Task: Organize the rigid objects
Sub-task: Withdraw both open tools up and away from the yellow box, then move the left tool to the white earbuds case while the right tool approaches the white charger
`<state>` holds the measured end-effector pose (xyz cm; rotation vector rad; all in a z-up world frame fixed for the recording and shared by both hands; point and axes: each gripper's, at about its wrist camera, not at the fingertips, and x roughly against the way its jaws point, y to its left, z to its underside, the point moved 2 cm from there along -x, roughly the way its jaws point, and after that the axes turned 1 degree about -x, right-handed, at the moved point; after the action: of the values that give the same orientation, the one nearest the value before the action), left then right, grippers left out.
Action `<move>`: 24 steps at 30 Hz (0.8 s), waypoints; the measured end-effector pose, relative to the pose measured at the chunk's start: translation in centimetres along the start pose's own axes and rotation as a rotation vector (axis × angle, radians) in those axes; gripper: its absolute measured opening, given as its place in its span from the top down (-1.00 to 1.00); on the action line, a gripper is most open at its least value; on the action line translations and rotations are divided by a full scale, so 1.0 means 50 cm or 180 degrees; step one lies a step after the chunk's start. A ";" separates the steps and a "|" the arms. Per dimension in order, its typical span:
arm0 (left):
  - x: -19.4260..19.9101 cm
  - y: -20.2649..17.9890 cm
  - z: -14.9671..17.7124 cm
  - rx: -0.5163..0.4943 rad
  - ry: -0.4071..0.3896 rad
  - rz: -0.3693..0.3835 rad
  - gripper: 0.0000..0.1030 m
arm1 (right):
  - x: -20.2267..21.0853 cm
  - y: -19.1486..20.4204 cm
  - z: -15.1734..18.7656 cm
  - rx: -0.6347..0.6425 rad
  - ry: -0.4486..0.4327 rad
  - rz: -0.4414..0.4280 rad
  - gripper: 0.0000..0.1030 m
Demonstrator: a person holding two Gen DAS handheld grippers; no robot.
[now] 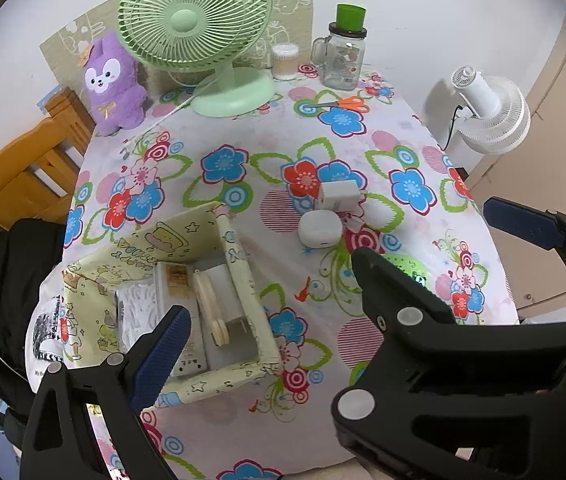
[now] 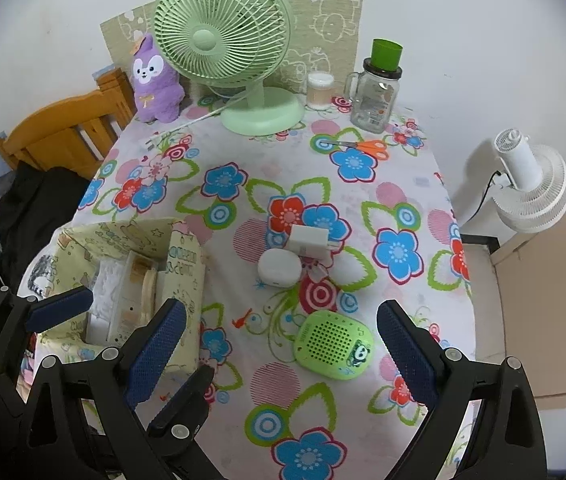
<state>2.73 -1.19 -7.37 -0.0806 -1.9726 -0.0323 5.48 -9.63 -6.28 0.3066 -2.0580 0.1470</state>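
A yellow patterned box (image 1: 243,280) (image 2: 185,268) stands at the table's left front edge and holds several pale items. To its right lie a white charger block (image 1: 339,196) (image 2: 309,240), a white round case (image 1: 320,228) (image 2: 279,268) and a green speaker (image 2: 333,344), half hidden in the left wrist view (image 1: 409,266). My left gripper (image 1: 283,320) hangs open over the box's right wall, with nothing in it. Its fingers (image 2: 59,308) show at the left of the right wrist view. My right gripper (image 2: 281,308) (image 1: 443,240) is open and empty above the speaker.
At the back stand a green fan (image 2: 223,44), a purple plush (image 2: 155,80), a swab tub (image 2: 319,90) and a glass jar (image 2: 375,96) under a green cup. Orange scissors (image 2: 367,146) lie nearby. A wooden chair (image 1: 23,168) and a white fan (image 2: 535,192) flank the table.
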 end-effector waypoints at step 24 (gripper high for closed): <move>-0.012 -0.066 0.000 0.0065 -0.0018 0.0068 -0.90 | 0.005 -0.067 0.018 0.0044 -0.0015 -0.0046 -0.90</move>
<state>2.71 -4.50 -7.89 -0.0885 -1.9773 0.0021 5.54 -13.10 -6.55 0.3306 -2.0595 0.1518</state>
